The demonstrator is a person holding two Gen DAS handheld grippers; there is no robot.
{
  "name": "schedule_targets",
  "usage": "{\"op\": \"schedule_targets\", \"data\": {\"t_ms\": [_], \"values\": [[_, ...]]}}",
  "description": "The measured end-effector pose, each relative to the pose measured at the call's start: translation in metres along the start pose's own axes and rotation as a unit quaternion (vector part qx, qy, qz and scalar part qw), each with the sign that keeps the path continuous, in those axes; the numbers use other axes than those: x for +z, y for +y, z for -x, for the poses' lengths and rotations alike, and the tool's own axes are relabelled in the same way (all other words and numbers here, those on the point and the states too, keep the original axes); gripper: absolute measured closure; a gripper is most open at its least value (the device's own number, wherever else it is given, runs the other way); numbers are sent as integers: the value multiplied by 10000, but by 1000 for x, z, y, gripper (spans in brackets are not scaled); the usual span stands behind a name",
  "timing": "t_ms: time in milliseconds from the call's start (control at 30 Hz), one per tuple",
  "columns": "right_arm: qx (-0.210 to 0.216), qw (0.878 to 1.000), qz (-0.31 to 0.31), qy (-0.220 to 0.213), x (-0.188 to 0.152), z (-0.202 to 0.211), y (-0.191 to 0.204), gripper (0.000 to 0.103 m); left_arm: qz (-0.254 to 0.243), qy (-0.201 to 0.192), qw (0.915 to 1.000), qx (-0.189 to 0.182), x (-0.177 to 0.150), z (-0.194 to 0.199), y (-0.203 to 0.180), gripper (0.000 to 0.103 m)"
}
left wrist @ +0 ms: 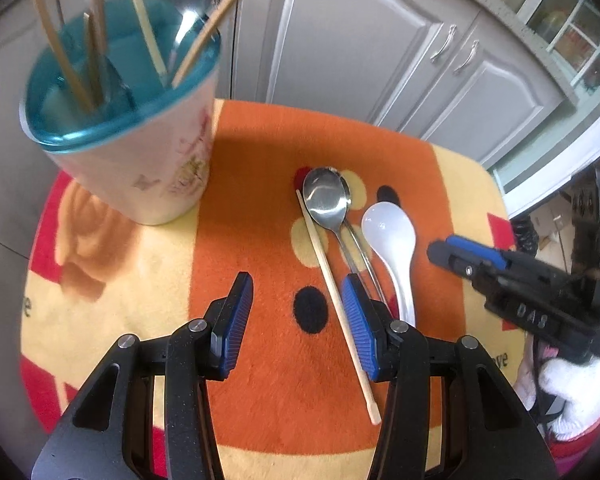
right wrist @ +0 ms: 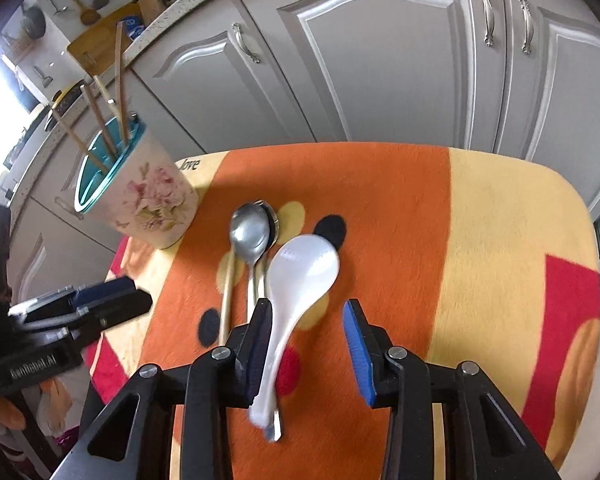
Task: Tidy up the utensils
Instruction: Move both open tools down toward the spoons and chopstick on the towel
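Observation:
A flowered cup (left wrist: 156, 160) with a teal inside stands at the far left of the mat and holds several chopsticks and a metal spoon. Two metal spoons (left wrist: 326, 200) lie stacked mid-mat. A pale chopstick (left wrist: 332, 292) lies to their left and a white ceramic spoon (left wrist: 388, 232) to their right. My left gripper (left wrist: 296, 284) is open, low over the mat, with the chopstick passing just inside its right finger. My right gripper (right wrist: 308, 308) is open over the white spoon (right wrist: 300, 268), whose handle runs along the left finger. The metal spoons (right wrist: 250, 232), chopstick (right wrist: 226, 300) and cup (right wrist: 140, 200) lie further left.
The orange, yellow and red fleece mat (left wrist: 260, 400) covers a small table with rounded edges. Grey cabinet doors (right wrist: 380, 60) stand close behind it. The right gripper (left wrist: 444, 250) reaches in from the right in the left wrist view, held by a white-gloved hand (left wrist: 572, 392). The left gripper (right wrist: 136, 300) shows at the left.

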State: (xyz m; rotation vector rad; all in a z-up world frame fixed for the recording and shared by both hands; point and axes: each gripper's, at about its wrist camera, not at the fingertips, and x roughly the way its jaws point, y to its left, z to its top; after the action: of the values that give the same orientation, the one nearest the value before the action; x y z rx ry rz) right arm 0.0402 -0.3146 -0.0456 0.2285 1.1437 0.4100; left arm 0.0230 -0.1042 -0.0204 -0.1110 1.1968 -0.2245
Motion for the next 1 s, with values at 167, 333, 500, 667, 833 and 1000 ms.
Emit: {"op": "schedule_targets", "data": {"t_ms": [167, 333, 500, 667, 833, 1000], "values": [[47, 9998, 8, 211, 13, -22, -8, 72, -25, 193, 9998, 62, 3, -23, -6, 57], [256, 9993, -42, 267, 16, -38, -13, 91, -32, 302, 9995, 116, 8, -38, -9, 58], [378, 9990, -135, 220, 11, -32, -20, 95, -96, 417, 9991, -18, 7, -49, -8, 88], [269, 9994, -139, 146, -6, -10, -27, 98, -209, 501, 9983, -210, 6, -46, -8, 99], [75, 9992, -288, 262, -32, 5, -36, 98, -246, 713, 9969, -244, -6, -44, 5, 100], [-102, 9991, -144, 395, -48, 13, -32, 97, 107, 551, 9980, -307, -5, -35, 15, 98]]}}
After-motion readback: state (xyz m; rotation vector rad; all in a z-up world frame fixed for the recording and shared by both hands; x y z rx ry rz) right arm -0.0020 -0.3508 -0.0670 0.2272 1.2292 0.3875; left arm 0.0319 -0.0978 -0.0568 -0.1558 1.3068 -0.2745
